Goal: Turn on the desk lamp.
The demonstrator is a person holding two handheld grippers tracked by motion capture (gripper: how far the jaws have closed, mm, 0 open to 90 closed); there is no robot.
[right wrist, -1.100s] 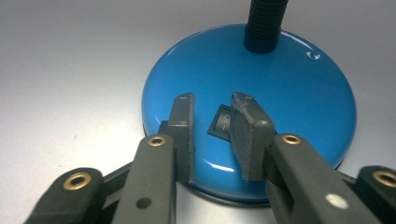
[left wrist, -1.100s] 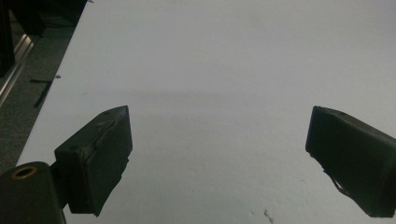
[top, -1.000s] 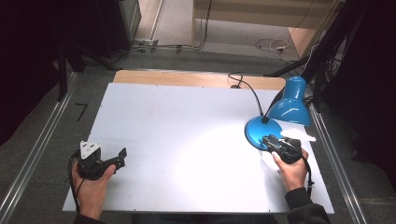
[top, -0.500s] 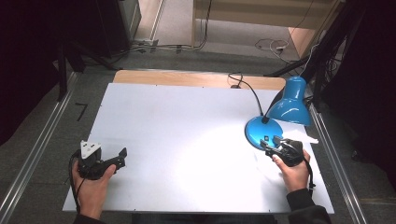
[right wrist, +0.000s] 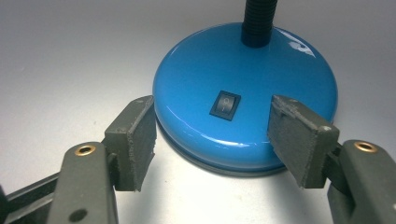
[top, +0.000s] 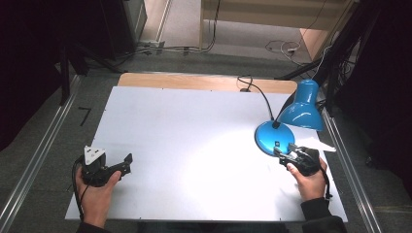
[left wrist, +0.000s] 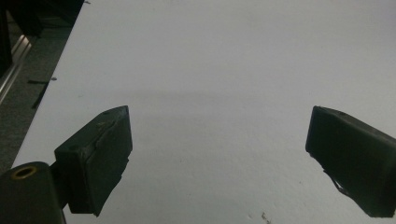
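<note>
Right gripper [right wrist: 212, 140], jaws just opening, wide, holding nothing; lamp base [right wrist: 247, 93] at table's right, rocker switch [right wrist: 225, 105] just ahead between them. Lamp [top: 301, 109] appears lit: switching likely done, withdrawal left. Left gripper [left wrist: 219, 154] open, idle.

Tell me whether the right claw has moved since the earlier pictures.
Yes, slightly: the right claw has backed off the lamp base toward the table's near edge, its jaws having just opened.

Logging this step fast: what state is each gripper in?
Left gripper: open, holding nothing.
Right gripper: jaws just opened, open by the lamp base, holding nothing.
</note>
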